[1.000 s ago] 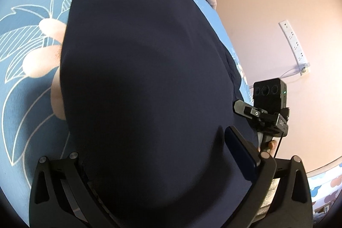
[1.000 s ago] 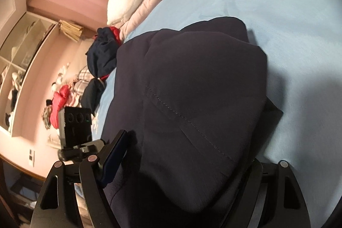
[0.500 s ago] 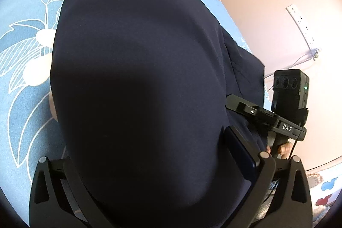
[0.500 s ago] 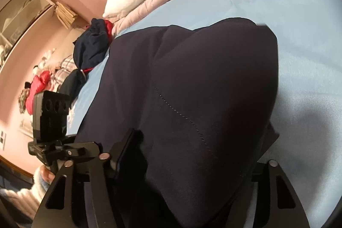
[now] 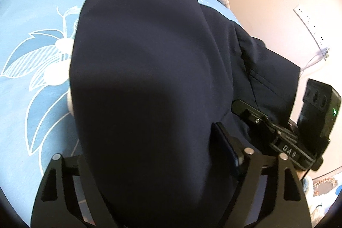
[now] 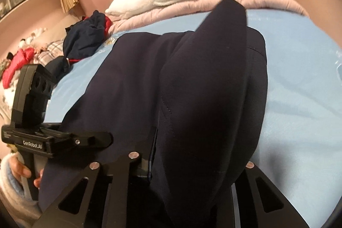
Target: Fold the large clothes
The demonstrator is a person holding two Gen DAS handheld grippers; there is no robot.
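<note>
The right gripper (image 6: 192,166) has just been closing its jaws, and a thick fold of the dark navy garment of heavy smooth cloth (image 6: 203,87) is pinched between them; the fold rises in front of it like a raised flap, its corner pointing up toward the pink quilt (image 6: 256,1). The left gripper (image 5: 149,164) has also been closing, but its jaws stand wider, with a broad bulge of the same garment (image 5: 139,57) between them. I cannot tell whether its pads already press the cloth.

Beyond both tools, the garment lies spread on the light blue bedsheet with white flower print (image 5: 32,57), already doubled at least once, as I judge from its layered edges. The fold in hand is only started: the lifted edge must still be carried over and laid flat. Farther to the left of the right gripper, a heap of other clothes (image 6: 85,35) seems to wait.
</note>
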